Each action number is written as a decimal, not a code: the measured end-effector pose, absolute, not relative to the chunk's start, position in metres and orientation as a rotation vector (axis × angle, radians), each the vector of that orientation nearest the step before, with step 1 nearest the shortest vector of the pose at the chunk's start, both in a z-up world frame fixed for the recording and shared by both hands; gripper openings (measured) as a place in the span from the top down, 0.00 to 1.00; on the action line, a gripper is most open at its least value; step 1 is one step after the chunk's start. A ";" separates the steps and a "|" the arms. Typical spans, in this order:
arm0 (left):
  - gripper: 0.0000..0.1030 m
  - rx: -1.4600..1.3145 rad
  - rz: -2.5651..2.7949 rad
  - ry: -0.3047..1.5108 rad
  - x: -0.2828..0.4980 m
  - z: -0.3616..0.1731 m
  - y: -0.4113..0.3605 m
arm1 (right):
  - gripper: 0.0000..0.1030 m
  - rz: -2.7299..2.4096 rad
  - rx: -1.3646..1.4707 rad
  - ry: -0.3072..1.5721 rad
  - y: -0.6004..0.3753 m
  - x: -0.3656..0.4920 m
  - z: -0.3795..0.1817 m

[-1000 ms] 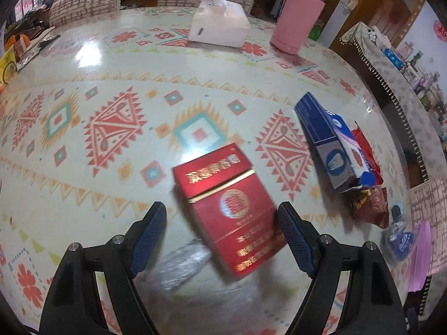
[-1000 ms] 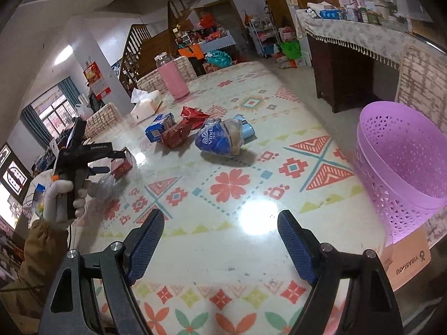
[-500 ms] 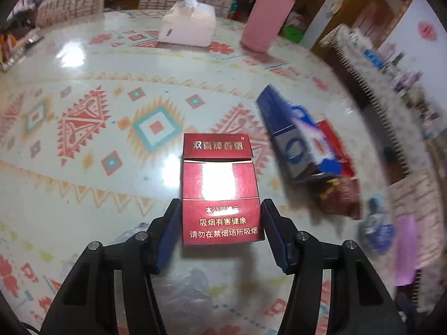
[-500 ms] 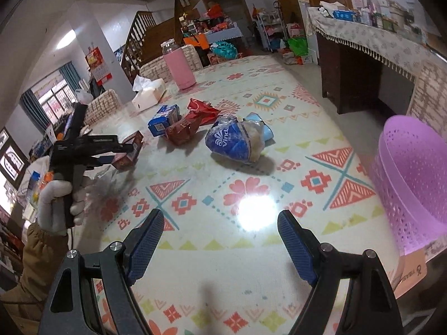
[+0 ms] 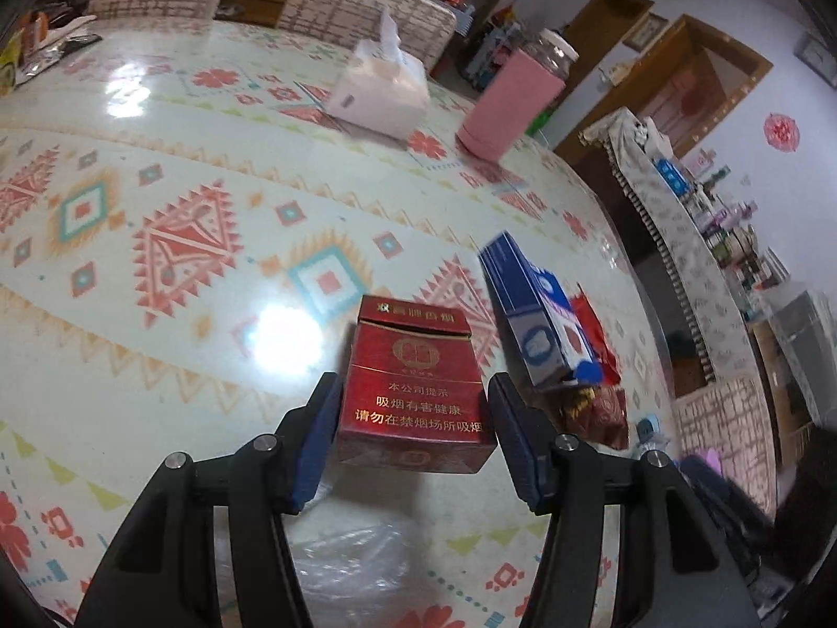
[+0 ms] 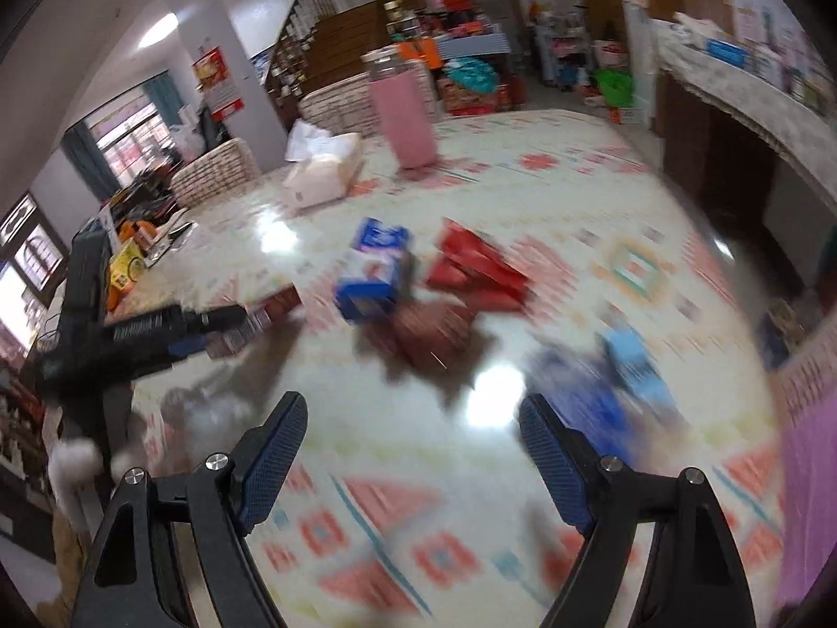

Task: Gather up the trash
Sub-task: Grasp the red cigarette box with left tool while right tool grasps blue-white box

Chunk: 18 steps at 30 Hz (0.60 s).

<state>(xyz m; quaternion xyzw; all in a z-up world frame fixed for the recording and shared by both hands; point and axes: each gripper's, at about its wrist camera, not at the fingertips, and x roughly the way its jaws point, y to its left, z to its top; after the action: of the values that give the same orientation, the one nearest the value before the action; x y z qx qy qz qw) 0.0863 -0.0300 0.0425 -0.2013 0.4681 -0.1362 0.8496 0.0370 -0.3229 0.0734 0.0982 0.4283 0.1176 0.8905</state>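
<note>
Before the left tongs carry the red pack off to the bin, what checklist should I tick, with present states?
1. Red cigarette pack clamped between left tongs: ok.
2. Pack lifted off the table: ok, it casts a shadow below.
3. Right tongs open with nothing between them: ok.
4. Purple bin in view: ok, only at the right edge.
5. Bin's opening clear: cannot tell.
6. Blue box and wrappers left to collect: not ok.
</note>
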 end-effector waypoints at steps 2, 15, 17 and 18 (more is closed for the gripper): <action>0.45 -0.440 -0.279 0.980 0.088 0.043 -0.024 | 0.16 0.247 0.168 0.908 -0.304 0.071 0.072; 0.45 -0.524 -0.289 0.998 0.095 0.039 -0.006 | 0.48 0.140 0.099 1.089 -0.264 0.195 0.020; 0.45 -0.533 -0.290 0.996 0.094 0.039 -0.004 | 0.51 0.141 0.106 1.074 -0.263 0.191 0.021; 0.45 -0.539 -0.292 0.994 0.094 0.040 -0.003 | 0.51 0.141 0.102 1.057 -0.262 0.187 0.024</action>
<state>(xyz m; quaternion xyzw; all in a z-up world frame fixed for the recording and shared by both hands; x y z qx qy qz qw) 0.0940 -0.0026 0.0400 -0.2543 0.4692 -0.1379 0.8344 0.1867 -0.2624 0.0245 0.0486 0.5037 0.0673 0.8599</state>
